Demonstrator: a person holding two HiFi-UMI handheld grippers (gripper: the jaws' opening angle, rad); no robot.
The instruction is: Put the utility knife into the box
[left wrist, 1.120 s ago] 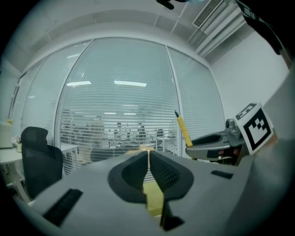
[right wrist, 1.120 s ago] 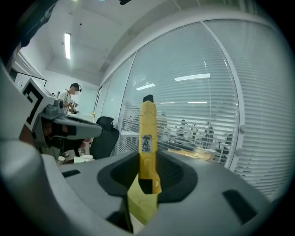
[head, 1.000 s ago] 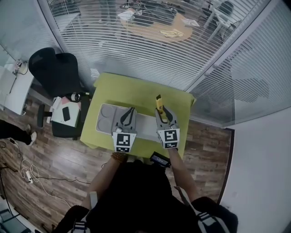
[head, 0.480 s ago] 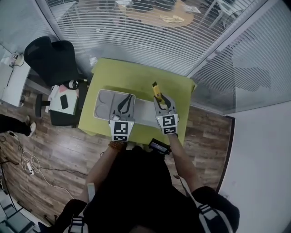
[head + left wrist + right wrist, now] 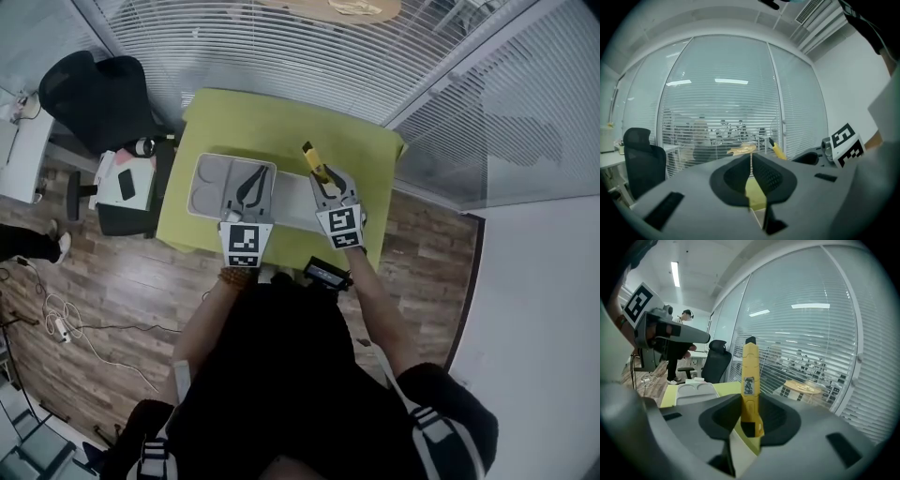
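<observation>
A yellow utility knife stands up out of my right gripper, whose jaws are shut on its lower end; the tip leans up and left. In the right gripper view the knife rises between the dark pads. The open grey box lies on the green table, left of the knife, and shows low at the left in the right gripper view. Over the box hangs my left gripper, shut with nothing in it. The left gripper view shows the knife off to the right.
A white flat part lies beside the box, under my right gripper. A black device sits at the table's near edge. A black office chair and a low stand with a phone are on the left. Blinded glass walls run behind.
My right gripper has come down a little with the knife, and the knife's tip now leans further left. The left gripper stays over the box.
</observation>
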